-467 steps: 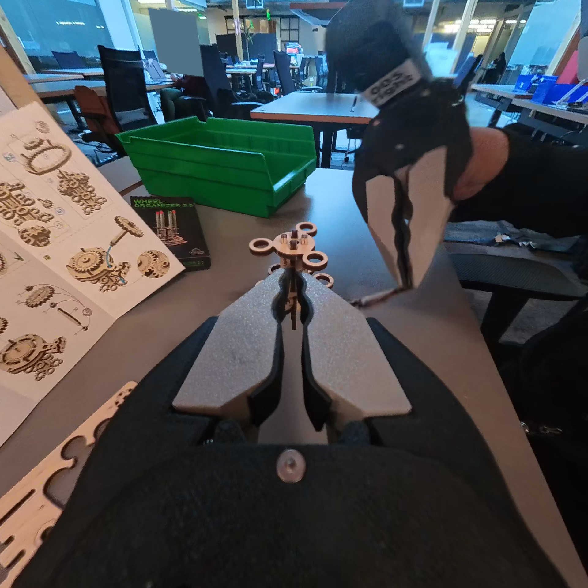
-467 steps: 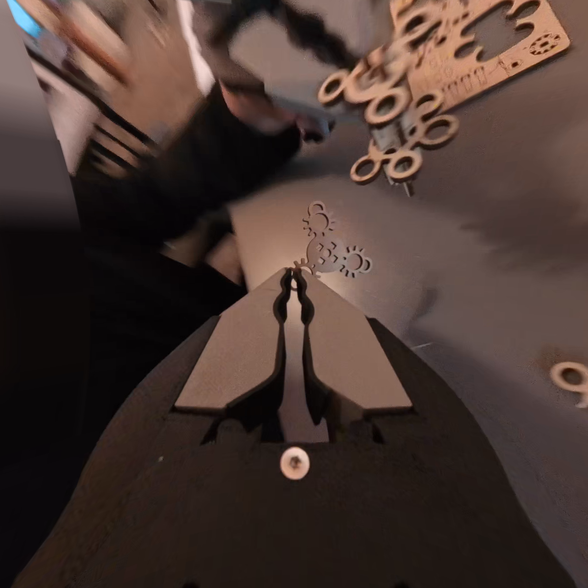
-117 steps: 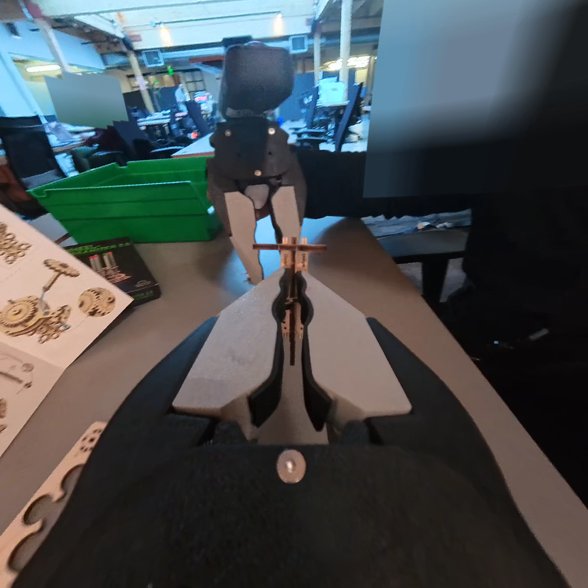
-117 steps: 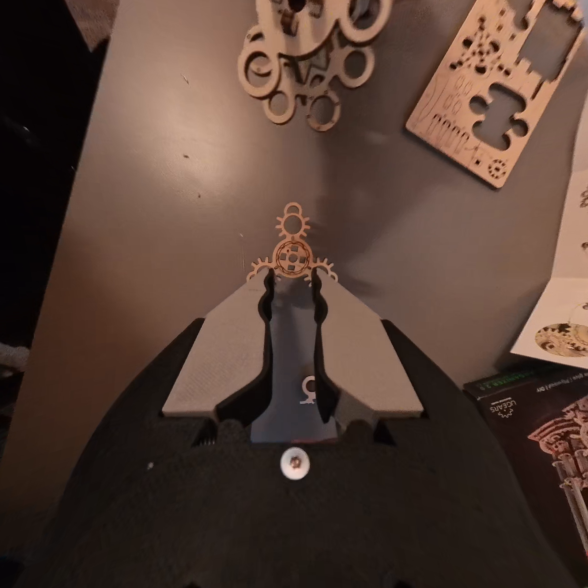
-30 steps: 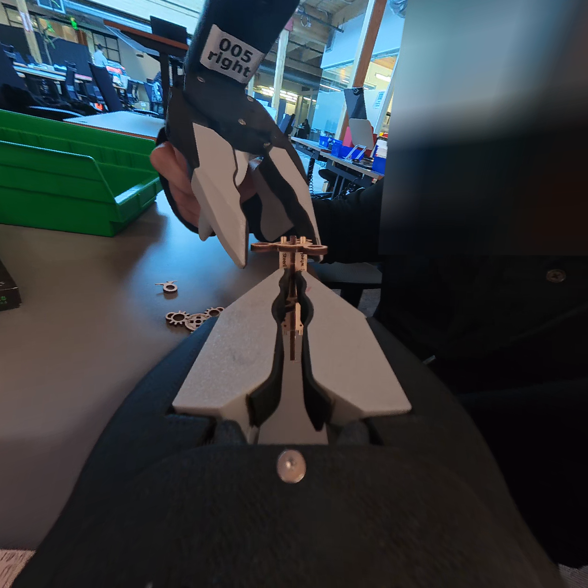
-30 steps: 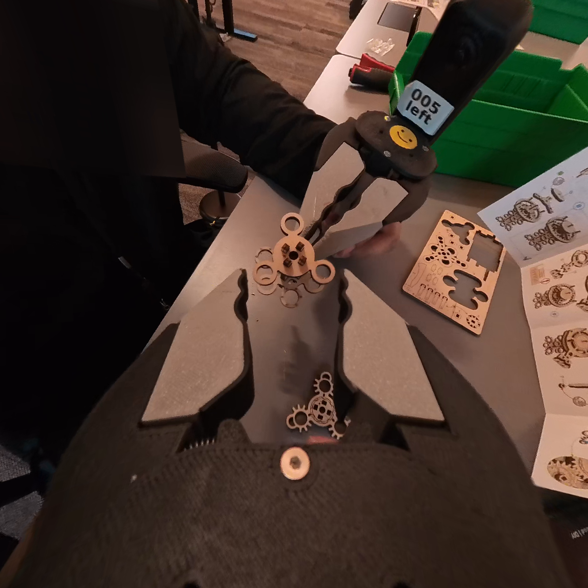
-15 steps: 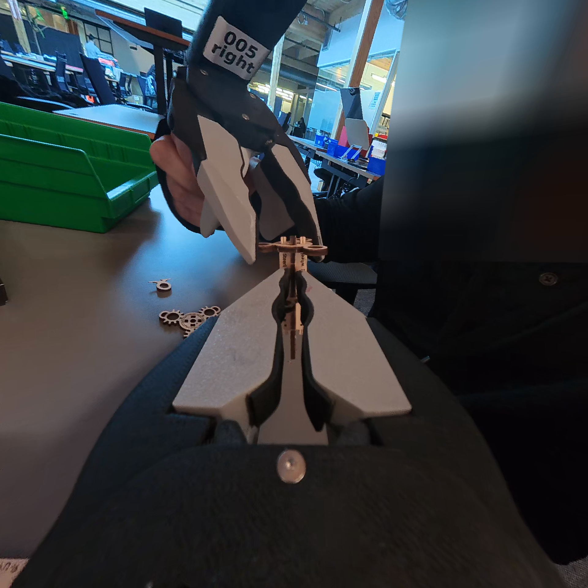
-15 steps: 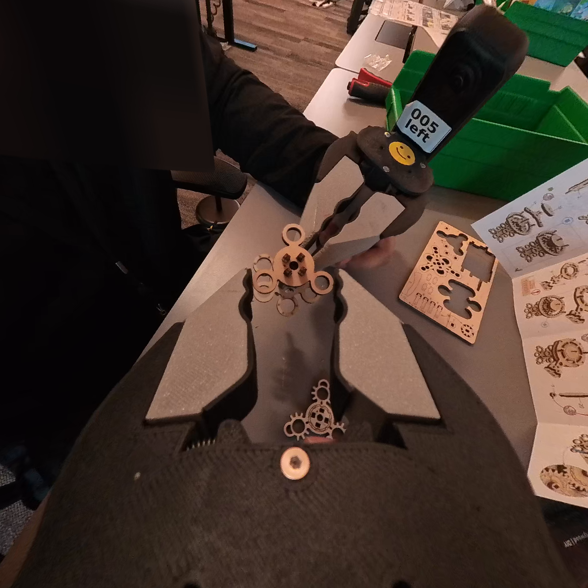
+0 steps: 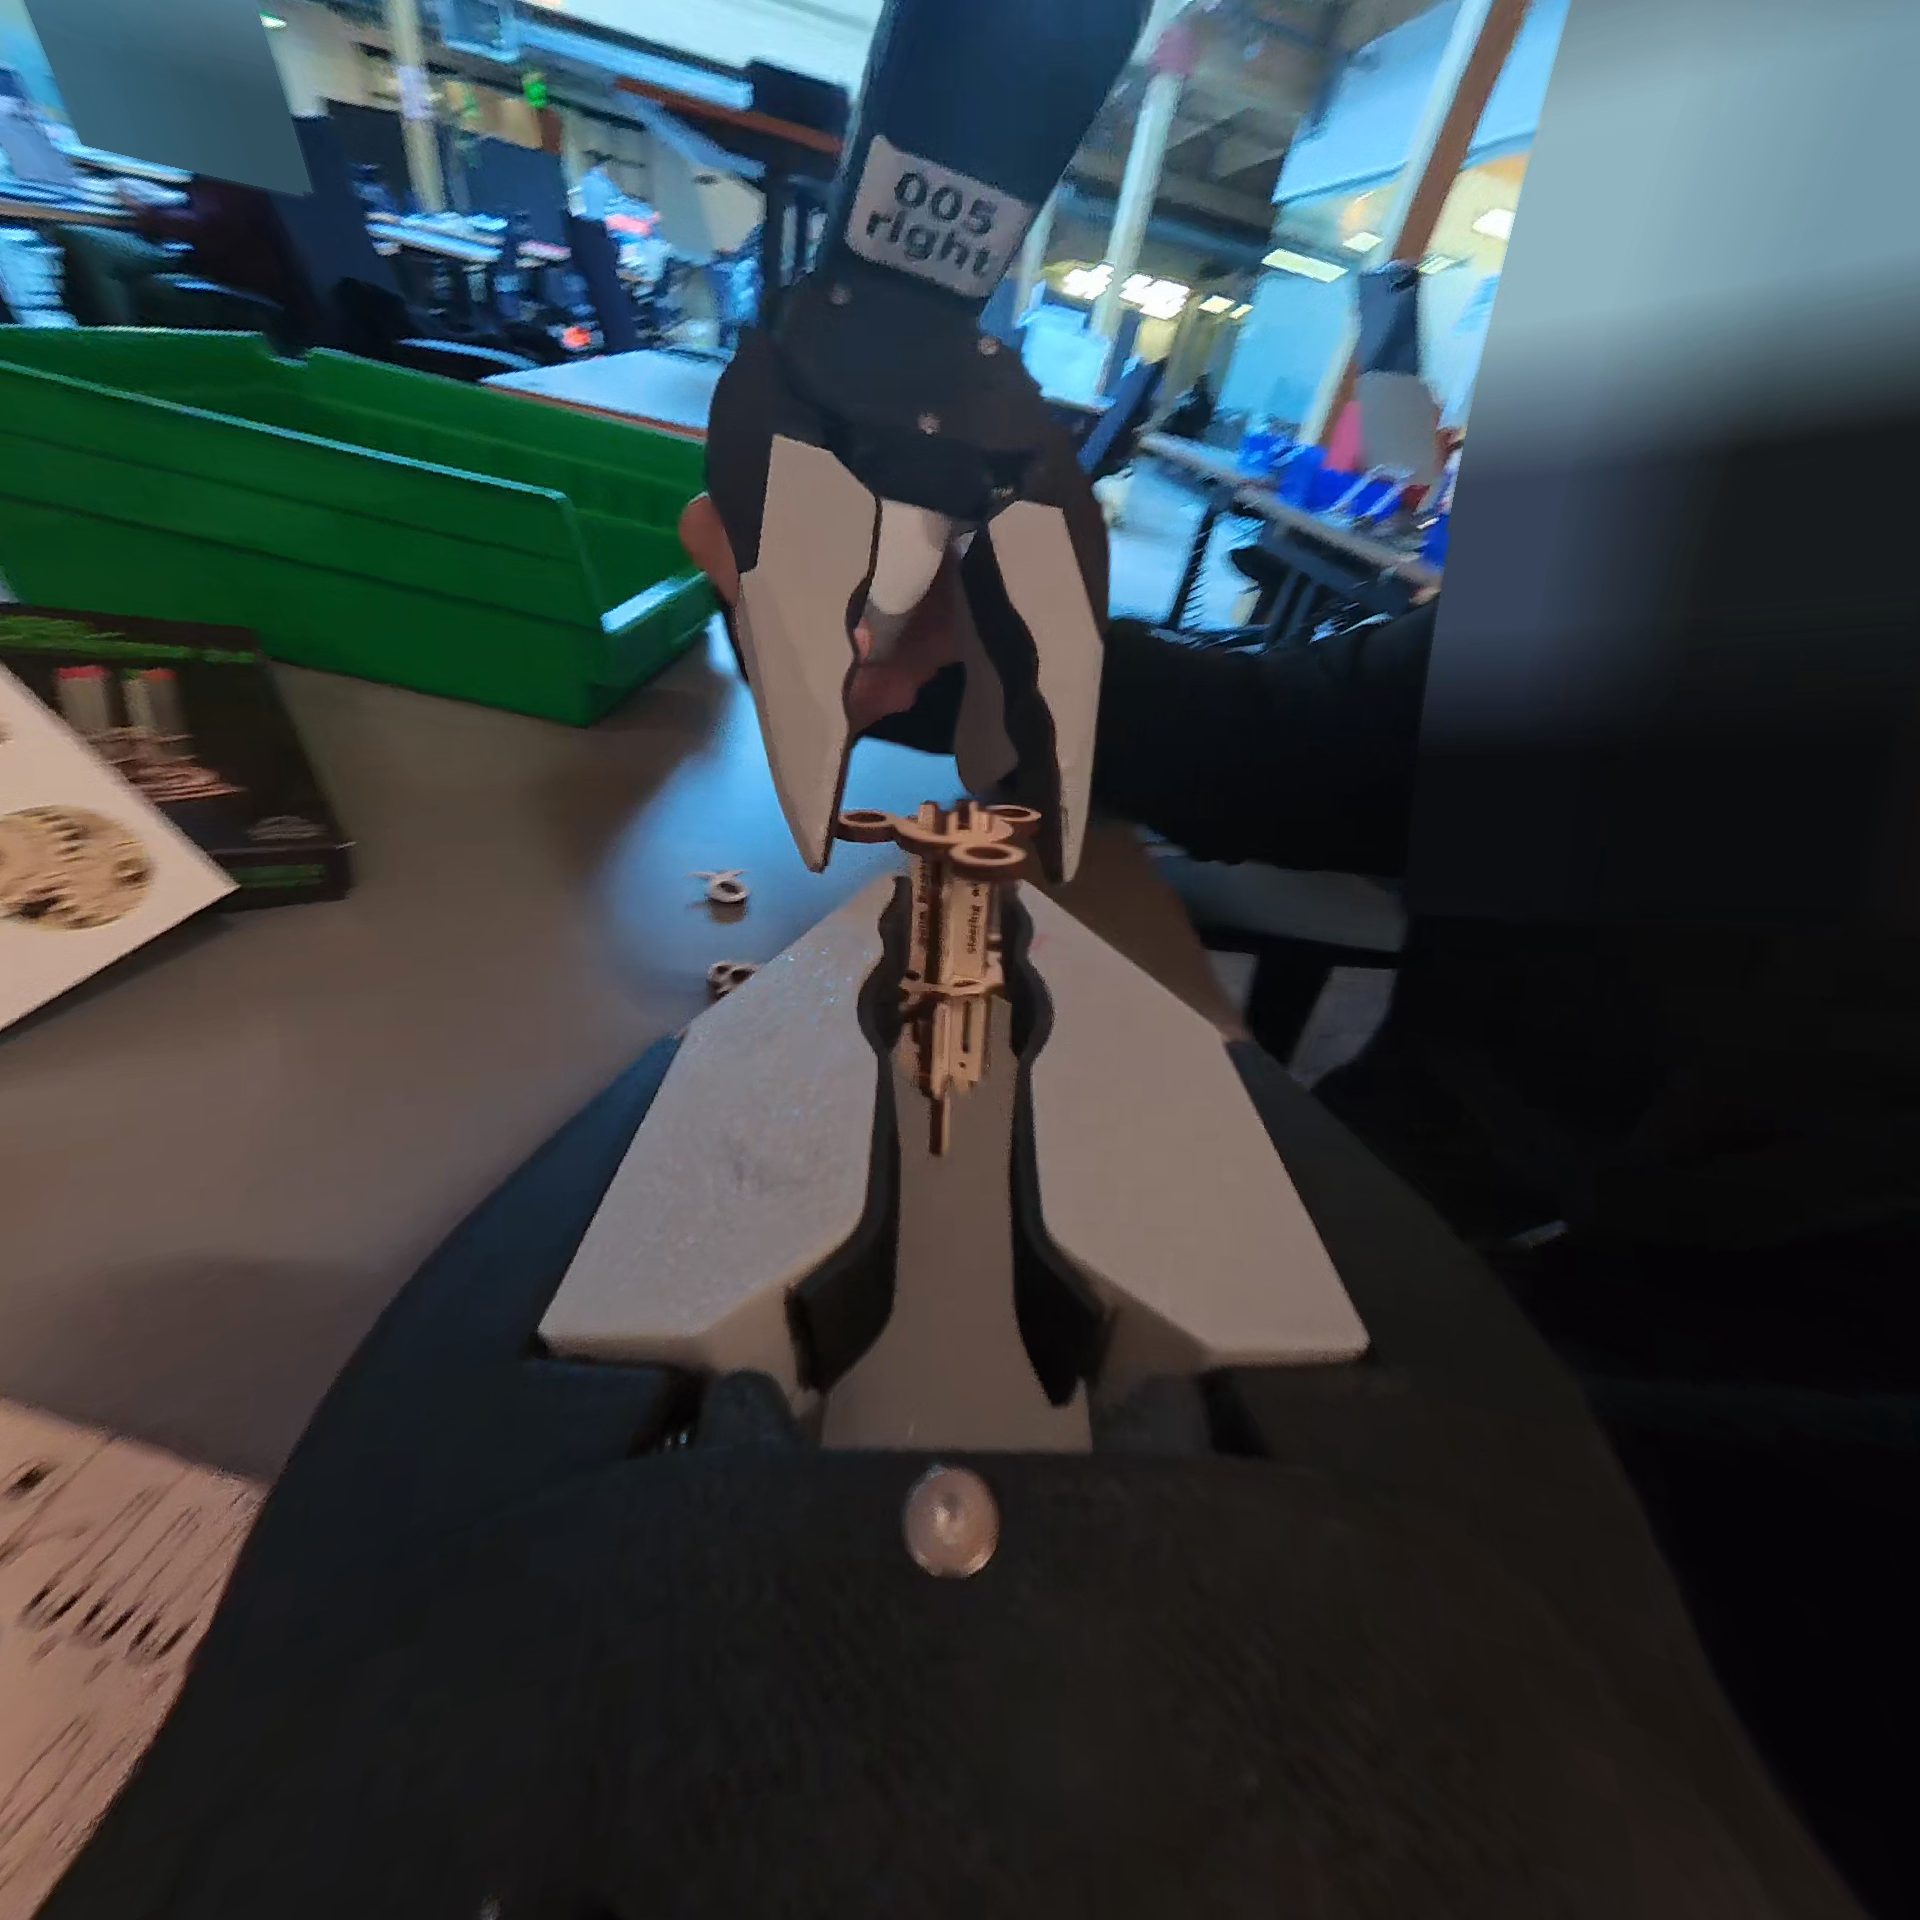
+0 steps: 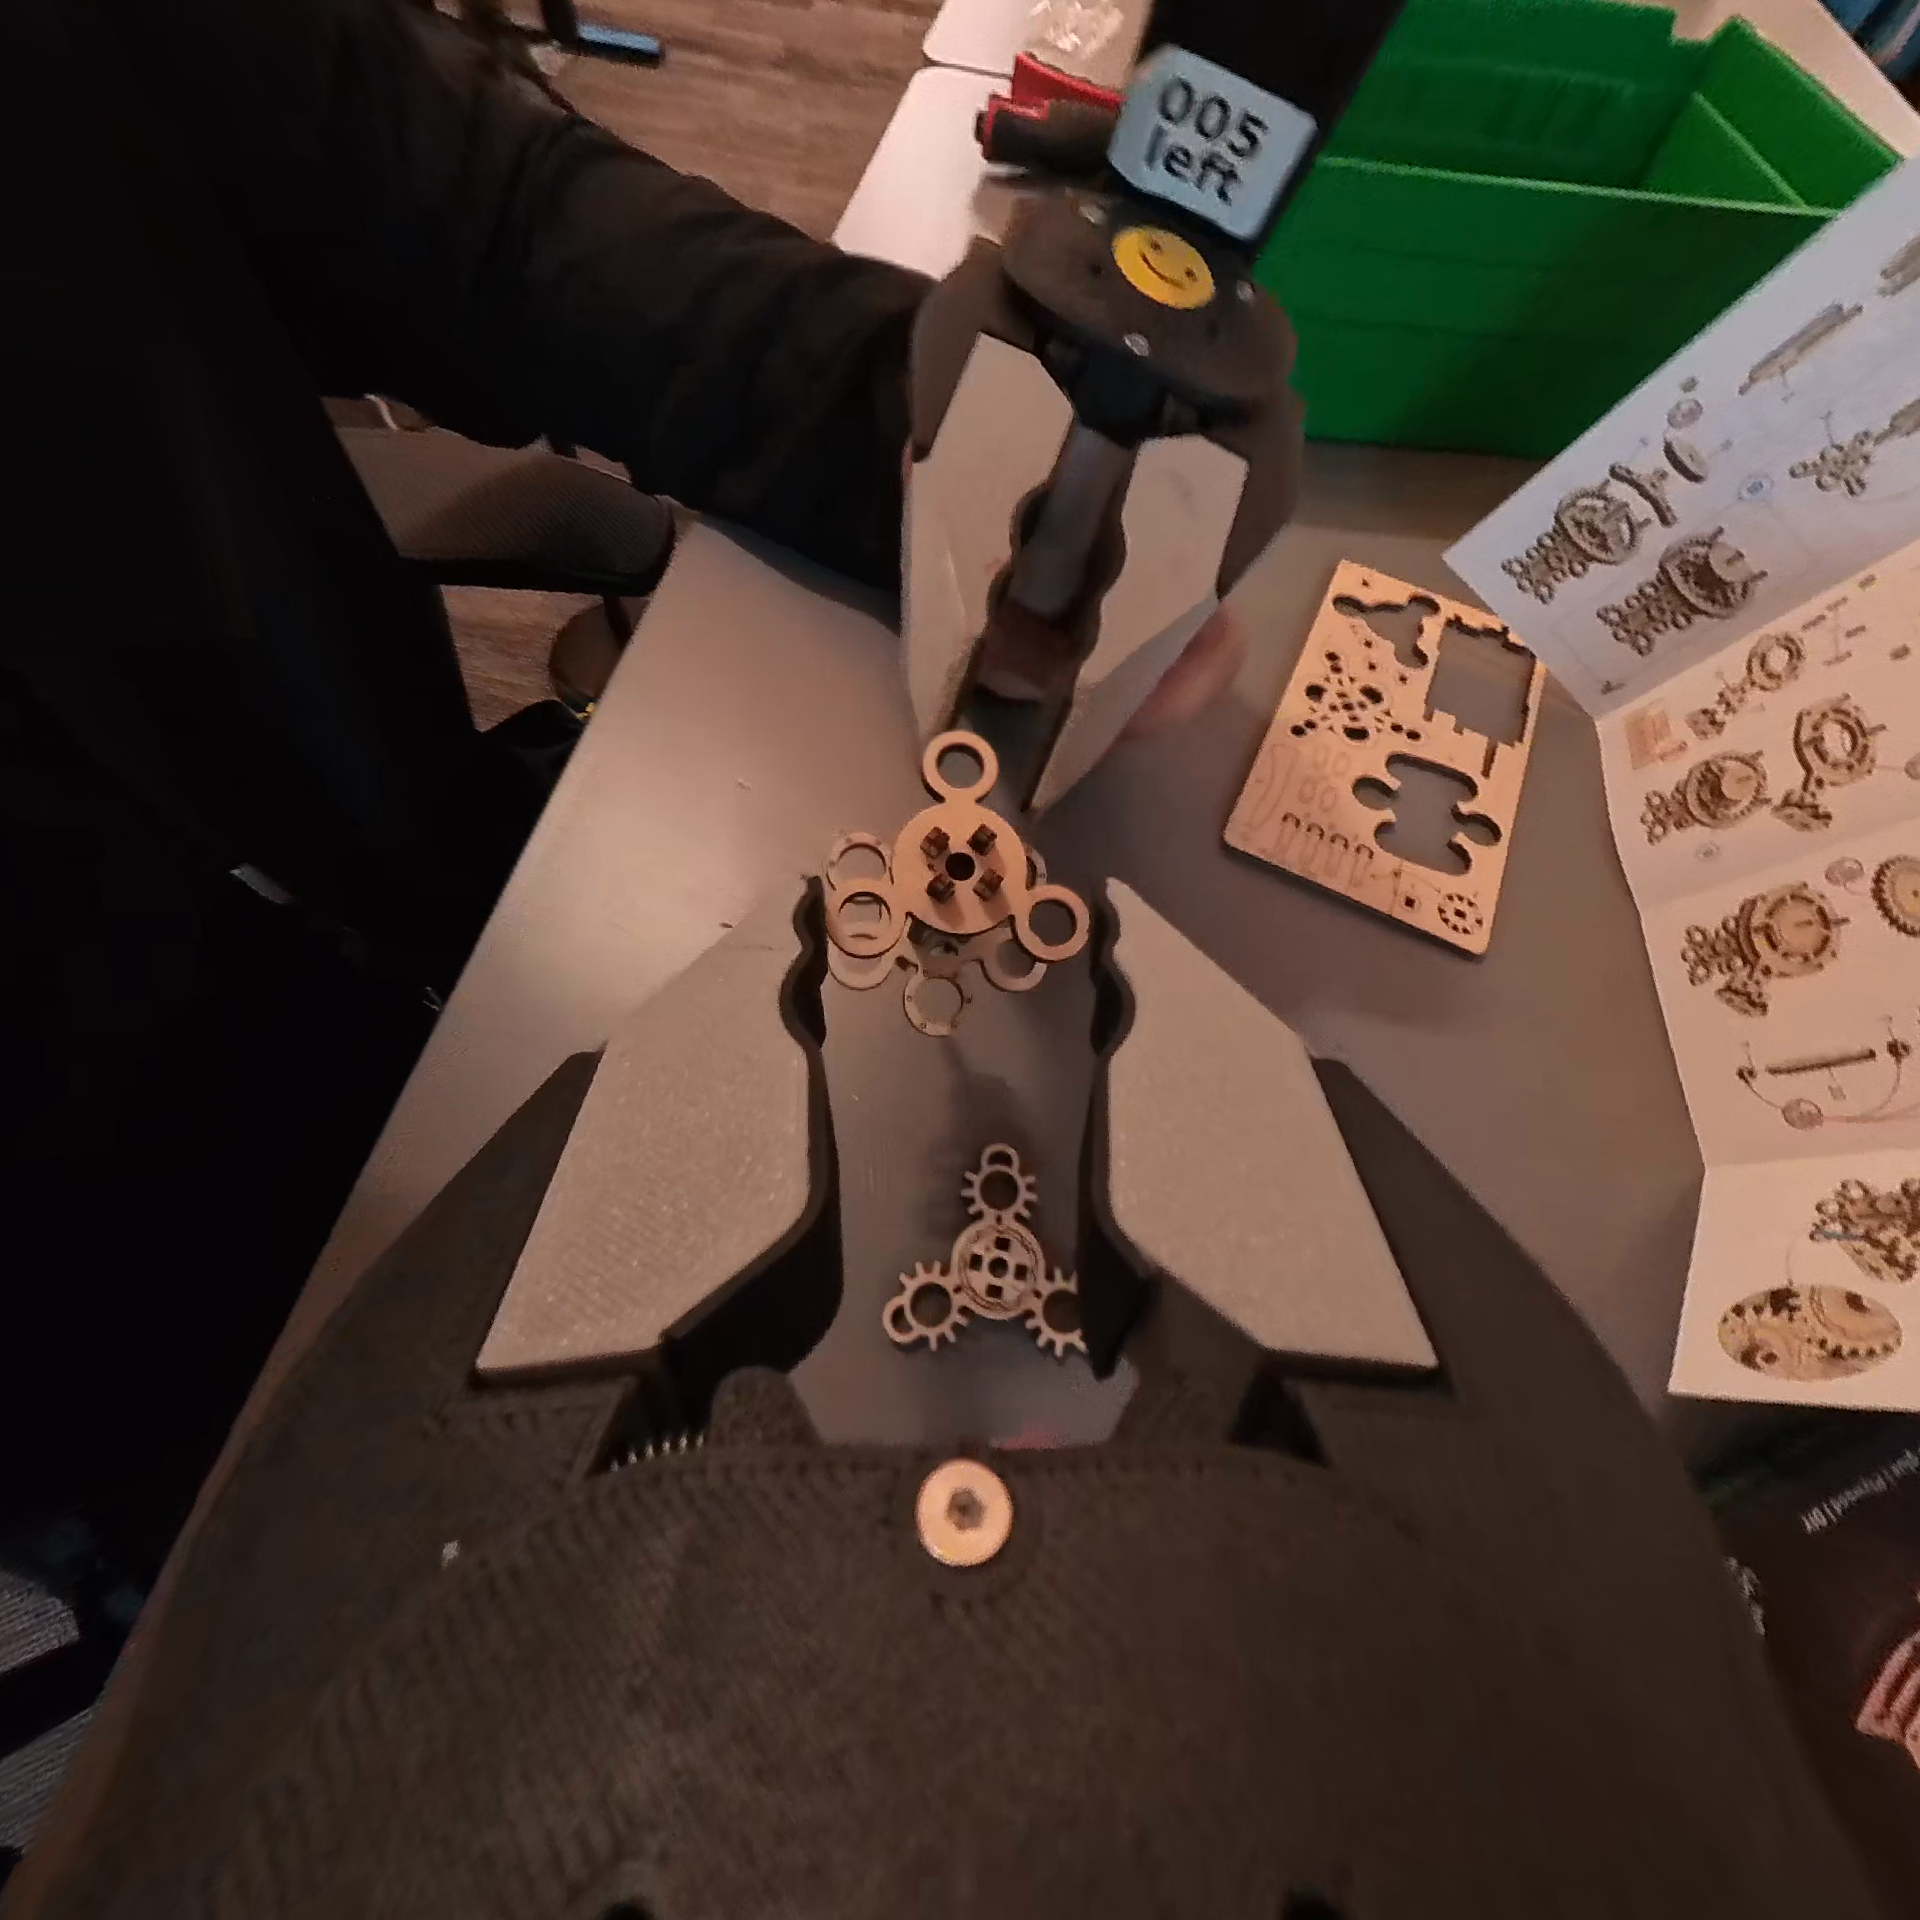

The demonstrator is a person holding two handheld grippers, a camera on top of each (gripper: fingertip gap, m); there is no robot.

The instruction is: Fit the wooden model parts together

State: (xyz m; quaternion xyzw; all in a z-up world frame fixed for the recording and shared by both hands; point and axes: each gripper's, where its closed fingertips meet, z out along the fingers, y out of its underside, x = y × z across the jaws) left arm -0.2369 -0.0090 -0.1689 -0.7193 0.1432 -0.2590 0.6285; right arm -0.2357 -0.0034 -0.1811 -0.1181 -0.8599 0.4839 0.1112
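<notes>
My left gripper [image 9: 954, 902] is shut on the stem of a wooden assembly [image 9: 948, 997] and holds it upright above the table. The assembly's top is a three-ringed disc [image 10: 956, 864] with square pegs and more rings below it. My right gripper [image 10: 956, 896] is open and points down. Its fingertips flank the disc on both sides, and I cannot tell if they touch it. It also shows in the left wrist view [image 9: 935, 868]. The left gripper [image 10: 987, 769] shows beyond the disc. A flat three-lobed gear piece [image 10: 982, 1280] lies on the table under the right gripper.
A green bin [image 9: 312, 540] stands at the back of the grey table [image 9: 364, 1039]. A fold-out instruction sheet [image 10: 1766, 831], a punched wooden parts sheet [image 10: 1382, 758] and a black box [image 9: 208, 769] lie nearby. A small wooden bit [image 9: 722, 885] lies loose. A dark sleeve [image 10: 520, 312] reaches in. Only a small space, under 4 cm, lies between the two pairs of fingers. Between my right fingertips and the flat three-lobed gear piece [image 10: 982, 1280] there is roughly 11 cm.
The right gripper has centred over the assembly, one finger on each side of the top disc. The left wrist view swung left, showing the box and sheet again. The left jaws stand slightly wider.
</notes>
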